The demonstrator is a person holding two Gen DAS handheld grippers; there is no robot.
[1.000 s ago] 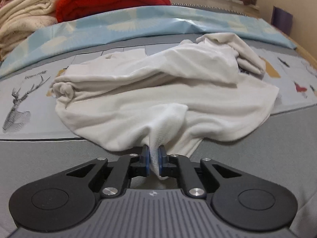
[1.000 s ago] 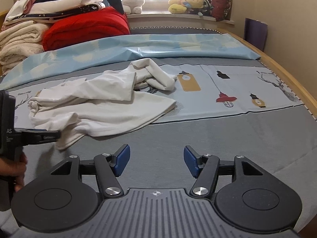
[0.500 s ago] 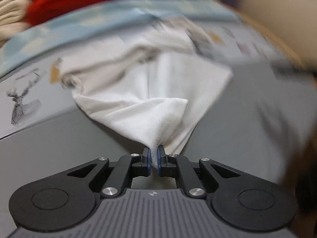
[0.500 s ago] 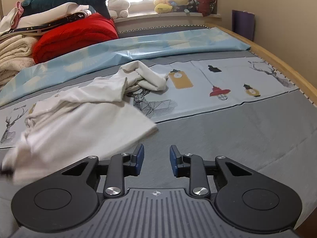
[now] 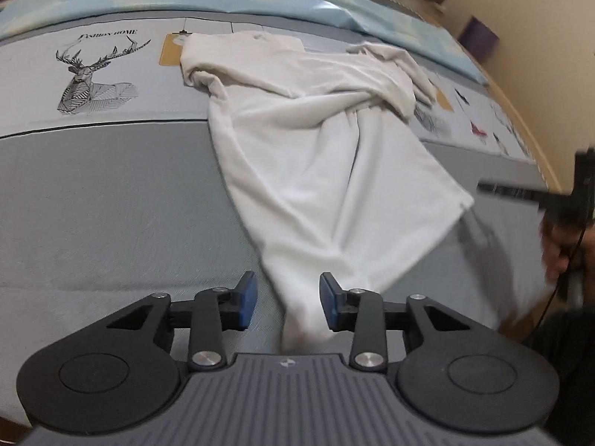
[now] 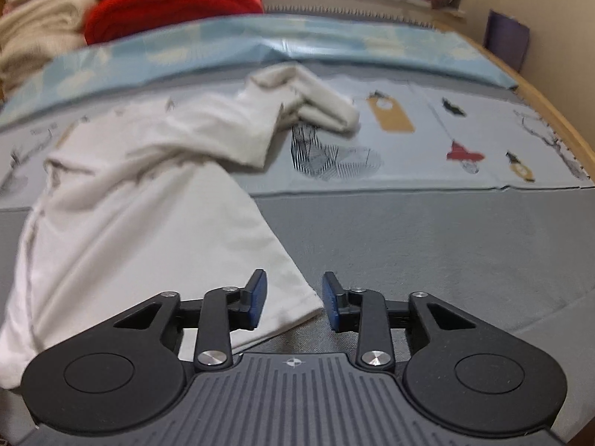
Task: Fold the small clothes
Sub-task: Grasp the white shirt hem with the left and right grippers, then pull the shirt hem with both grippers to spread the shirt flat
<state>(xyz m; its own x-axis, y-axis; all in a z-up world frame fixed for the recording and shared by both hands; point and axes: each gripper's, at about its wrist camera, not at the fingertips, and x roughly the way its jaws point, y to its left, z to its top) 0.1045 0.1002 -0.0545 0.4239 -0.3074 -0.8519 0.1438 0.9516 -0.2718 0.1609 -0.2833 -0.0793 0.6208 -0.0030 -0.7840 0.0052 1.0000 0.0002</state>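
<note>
A white garment (image 5: 327, 148) lies crumpled lengthwise on the grey bed sheet (image 5: 93, 204). Its near end runs between the blue pads of my left gripper (image 5: 288, 293), whose jaws are opening and do not press on the cloth. In the right wrist view the garment (image 6: 148, 204) spreads to the left. Its near right corner lies between the jaws of my right gripper (image 6: 293, 297), which are opening too, with the pads apart from the fabric. The right gripper (image 5: 580, 200) and a hand (image 5: 561, 245) show blurred at the right edge of the left wrist view.
A red blanket (image 6: 171, 3) and folded cream blankets (image 6: 33, 37) are piled at the far left. A light blue cover (image 6: 334, 44) crosses the bed behind the garment. The wooden bed edge (image 6: 557, 111) curves along the right, with a purple object (image 6: 507, 37) by the wall.
My left gripper pulled the garment's end toward the near side, stretching it out, then opened off it. My right gripper came down to the garment's near right corner, its jaws narrower than a second ago.
</note>
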